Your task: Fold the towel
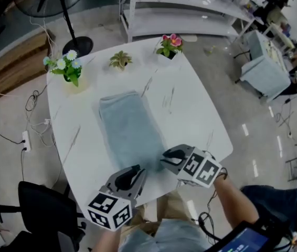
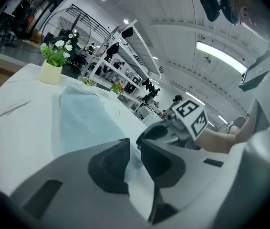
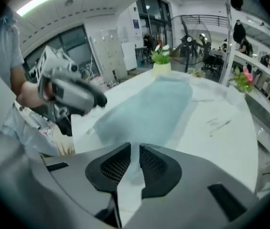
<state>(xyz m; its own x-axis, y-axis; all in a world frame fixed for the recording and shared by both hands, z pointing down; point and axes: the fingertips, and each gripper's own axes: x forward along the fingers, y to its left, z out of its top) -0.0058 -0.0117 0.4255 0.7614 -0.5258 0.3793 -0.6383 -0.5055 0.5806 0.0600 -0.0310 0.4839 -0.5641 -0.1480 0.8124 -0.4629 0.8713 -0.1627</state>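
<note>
A pale blue towel [image 1: 130, 127] lies flat as a long strip down the middle of the white table [image 1: 195, 114]. Its near end reaches toward both grippers. My left gripper [image 1: 140, 171] hovers at the towel's near left corner, and my right gripper [image 1: 164, 159] at the near right corner. In the left gripper view the jaws [image 2: 135, 141] stand a narrow slit apart, with the towel [image 2: 82, 118] stretching away beyond them. The right gripper's jaws [image 3: 135, 147] show the same narrow gap above the towel [image 3: 149, 109]. I see no cloth pinched in either.
At the table's far edge stand a vase of white flowers [image 1: 67, 67], a small green plant [image 1: 120, 60] and a pot of pink flowers [image 1: 169, 45]. A fan stand [image 1: 77, 43] and shelving [image 1: 180, 9] are behind, and a black chair [image 1: 43, 209] stands at the near left.
</note>
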